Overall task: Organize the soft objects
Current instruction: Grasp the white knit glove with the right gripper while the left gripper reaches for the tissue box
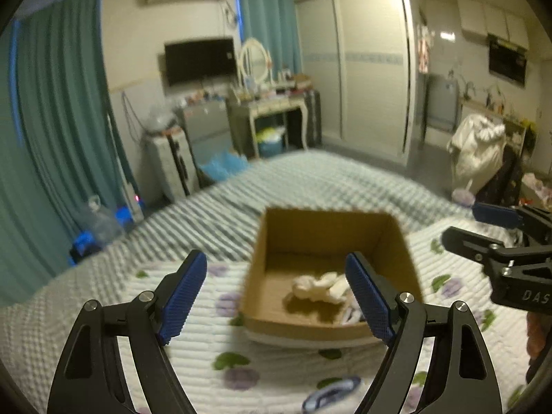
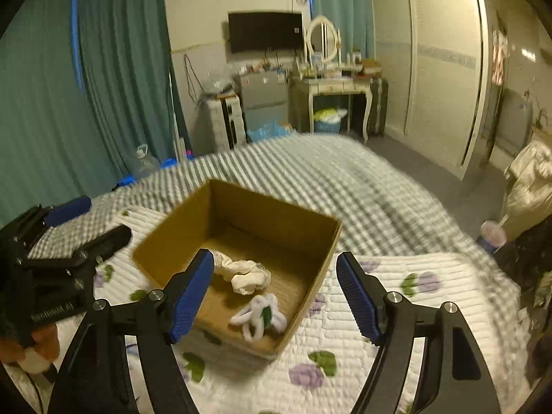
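Observation:
An open cardboard box (image 1: 327,231) (image 2: 241,214) sits on the floral quilt on the bed. Inside lie a crumpled cream cloth (image 2: 245,274) (image 1: 317,286) and a white looped soft item with a green patch (image 2: 258,315). My left gripper (image 1: 279,296) is open and empty, held just before the box's near wall. My right gripper (image 2: 276,296) is open and empty, above the box's near right corner. Each gripper shows in the other's view: the right one at the right edge (image 1: 483,231), the left one at the left edge (image 2: 86,220). A blue-white soft item (image 1: 331,393) lies on the quilt near me.
The white floral quilt (image 2: 345,362) lies over a grey striped bedspread (image 1: 293,179). Beyond the bed stand a dressing table with mirror (image 2: 331,79), drawers, a wall TV (image 1: 200,58), teal curtains and a wardrobe. A chair with white clothing (image 1: 479,148) stands at the right.

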A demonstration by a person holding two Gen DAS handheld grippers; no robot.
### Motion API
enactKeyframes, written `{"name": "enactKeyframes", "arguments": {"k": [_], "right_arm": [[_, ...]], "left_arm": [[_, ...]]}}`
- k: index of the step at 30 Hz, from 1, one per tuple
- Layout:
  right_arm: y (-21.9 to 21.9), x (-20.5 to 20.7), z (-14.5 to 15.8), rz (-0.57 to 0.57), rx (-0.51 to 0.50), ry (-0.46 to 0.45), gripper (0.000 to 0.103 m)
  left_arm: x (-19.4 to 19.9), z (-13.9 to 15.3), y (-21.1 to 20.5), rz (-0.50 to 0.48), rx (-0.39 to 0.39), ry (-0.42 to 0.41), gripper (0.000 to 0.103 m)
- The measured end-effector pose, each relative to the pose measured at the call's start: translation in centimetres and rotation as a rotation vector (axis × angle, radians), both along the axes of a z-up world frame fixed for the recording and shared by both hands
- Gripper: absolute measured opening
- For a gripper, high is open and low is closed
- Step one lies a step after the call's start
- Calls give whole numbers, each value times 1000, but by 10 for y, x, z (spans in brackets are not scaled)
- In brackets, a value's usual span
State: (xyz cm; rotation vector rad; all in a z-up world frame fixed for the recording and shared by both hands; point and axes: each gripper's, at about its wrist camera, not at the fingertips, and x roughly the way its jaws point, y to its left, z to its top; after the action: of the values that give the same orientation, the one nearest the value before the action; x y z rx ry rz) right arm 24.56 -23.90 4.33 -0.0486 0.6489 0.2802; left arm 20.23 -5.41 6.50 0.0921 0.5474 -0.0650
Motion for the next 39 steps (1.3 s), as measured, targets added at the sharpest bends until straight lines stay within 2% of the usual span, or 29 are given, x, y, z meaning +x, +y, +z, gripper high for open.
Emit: {"name": "enactKeyframes", "arguments": {"k": [1,3,5,6,10,13,18,23,26,27,29,31,32,33,34,36,39], "right_arm": [[-1,-16,14,-2,3,-25,78],[-2,-44,39,2,6,-60,84],[1,-71,58,2,-14,-92,89],[4,-90,69,4,-34,-112,92],[15,-136,76,27,-75,-134,100],[28,-158,55,66,-92,-107,101],[55,-175,-16,128,-115,-41,101],[80,-159,-87,147,-160,37,101],[88,-142,-119,148,-160,106,101],[88,-137,-128,152,-150,124,100],[93,-129,-143,161,-136,160,91],[97,-118,-158,176,-126,207,77],[98,-114,-164,176,-126,221,74],[98,-112,-169,184,-115,237,65],[98,-111,-171,192,-99,246,57],[94,-113,-169,175,-80,238,46],[83,-119,-161,157,-45,235,43]], "left_arm": [[-16,13,2,1,-6,-29,84],[-51,39,9,9,-13,-94,93],[-74,53,13,14,-10,-130,95],[-85,57,16,12,-7,-138,99],[-121,48,26,30,21,-111,100],[-132,16,32,43,35,-48,100],[-141,-54,39,22,21,60,100],[-138,-111,49,36,-17,130,100],[-138,-131,52,32,-17,160,100],[-138,-138,52,31,-11,165,100],[-138,-146,54,34,0,174,100],[-137,-154,56,34,16,188,100],[-138,-156,57,33,19,193,100],[-139,-158,57,30,23,197,99],[-140,-160,56,22,27,197,99],[-144,-160,51,3,45,191,99],[-151,-161,37,-26,107,164,99]]}}
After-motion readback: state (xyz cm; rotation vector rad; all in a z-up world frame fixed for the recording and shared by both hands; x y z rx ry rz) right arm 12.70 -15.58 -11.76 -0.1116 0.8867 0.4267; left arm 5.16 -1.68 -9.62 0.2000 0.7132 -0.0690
